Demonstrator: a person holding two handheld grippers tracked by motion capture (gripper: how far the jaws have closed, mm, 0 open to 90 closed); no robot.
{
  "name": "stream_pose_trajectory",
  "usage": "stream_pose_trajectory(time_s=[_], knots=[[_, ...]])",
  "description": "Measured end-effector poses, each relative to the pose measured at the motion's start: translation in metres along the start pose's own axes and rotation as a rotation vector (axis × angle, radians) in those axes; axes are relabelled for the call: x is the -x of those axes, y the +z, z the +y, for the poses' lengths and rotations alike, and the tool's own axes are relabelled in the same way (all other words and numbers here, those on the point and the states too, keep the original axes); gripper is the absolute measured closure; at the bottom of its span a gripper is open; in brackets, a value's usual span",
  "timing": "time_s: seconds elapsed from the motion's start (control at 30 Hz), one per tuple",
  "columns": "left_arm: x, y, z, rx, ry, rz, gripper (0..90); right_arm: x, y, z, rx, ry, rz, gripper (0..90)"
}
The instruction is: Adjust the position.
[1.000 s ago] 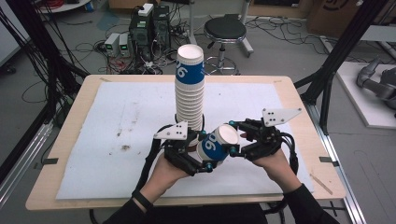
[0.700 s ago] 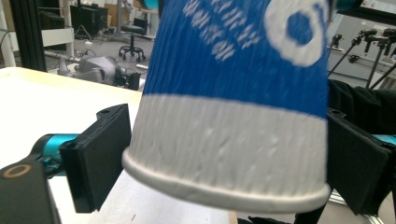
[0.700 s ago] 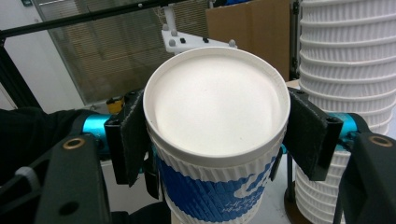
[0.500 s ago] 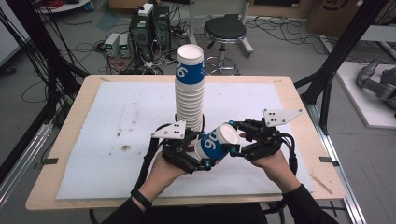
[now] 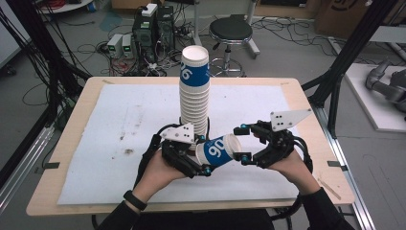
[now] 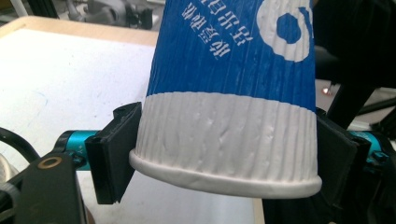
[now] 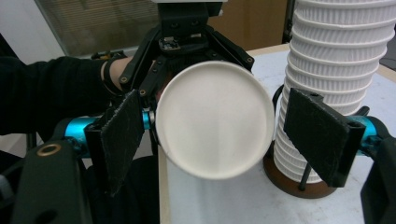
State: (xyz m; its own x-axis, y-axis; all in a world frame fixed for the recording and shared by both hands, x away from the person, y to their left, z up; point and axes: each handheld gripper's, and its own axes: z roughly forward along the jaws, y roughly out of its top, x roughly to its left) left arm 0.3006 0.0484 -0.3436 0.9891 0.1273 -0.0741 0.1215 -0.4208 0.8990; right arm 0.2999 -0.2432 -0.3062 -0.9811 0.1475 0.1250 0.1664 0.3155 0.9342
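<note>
Handoff pretty much done: left gripper point(image 5: 205, 160) now clamping cup point(image 5: 219, 150) by rim, right gripper point(image 5: 241, 143) just opened, pads clear. Cup sideways above counter point(image 5: 72, 191), beside stack point(image 5: 195, 96). Next probably stacking.

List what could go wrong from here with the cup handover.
1. The left gripper clamps the blue-and-white paper cup near its rim; thin paper there could buckle or slip.
2. The right gripper, jaws just opened, stands apart from the cup's base; one grip carries it now, so a slip would drop it.
3. The tall cup stack stands close behind; a swing could topple it.
</note>
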Motion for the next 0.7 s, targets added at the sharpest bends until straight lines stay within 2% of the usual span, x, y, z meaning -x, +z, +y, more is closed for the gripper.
stream_pose_trajectory(time_s=[0.13,0.33,0.37,0.4,0.43,0.57,0.63,0.7], knots=[[0.001,0.002,0.001,-0.053,0.005,0.021,20.4,-0.001,0.008,-0.001,-0.058,-0.007,-0.001,20.3],[0.001,0.002,0.002,-0.076,0.015,0.024,20.6,-0.002,0.021,-0.005,-0.148,-0.024,-0.032,20.5],[0.002,0.002,0.002,-0.072,0.014,0.027,20.6,-0.002,0.022,-0.005,-0.154,-0.023,-0.036,22.3],[0.002,0.002,0.003,-0.075,0.021,0.027,20.5,-0.002,0.023,-0.005,-0.162,-0.024,-0.031,28.4],[0.002,0.002,0.003,-0.074,0.024,0.029,20.4,-0.001,0.023,-0.006,-0.158,-0.027,-0.023,28.5],[0.003,0.001,0.003,-0.025,0.019,0.036,16.7,0.001,0.019,-0.006,-0.127,-0.009,0.007,29.2],[0.002,0.000,0.002,0.021,0.010,0.027,15.9,0.003,0.017,-0.006,-0.104,-0.005,0.012,29.4],[0.001,-0.002,0.000,0.088,-0.023,0.000,14.6,0.003,0.014,-0.005,-0.078,-0.005,0.017,29.5]])
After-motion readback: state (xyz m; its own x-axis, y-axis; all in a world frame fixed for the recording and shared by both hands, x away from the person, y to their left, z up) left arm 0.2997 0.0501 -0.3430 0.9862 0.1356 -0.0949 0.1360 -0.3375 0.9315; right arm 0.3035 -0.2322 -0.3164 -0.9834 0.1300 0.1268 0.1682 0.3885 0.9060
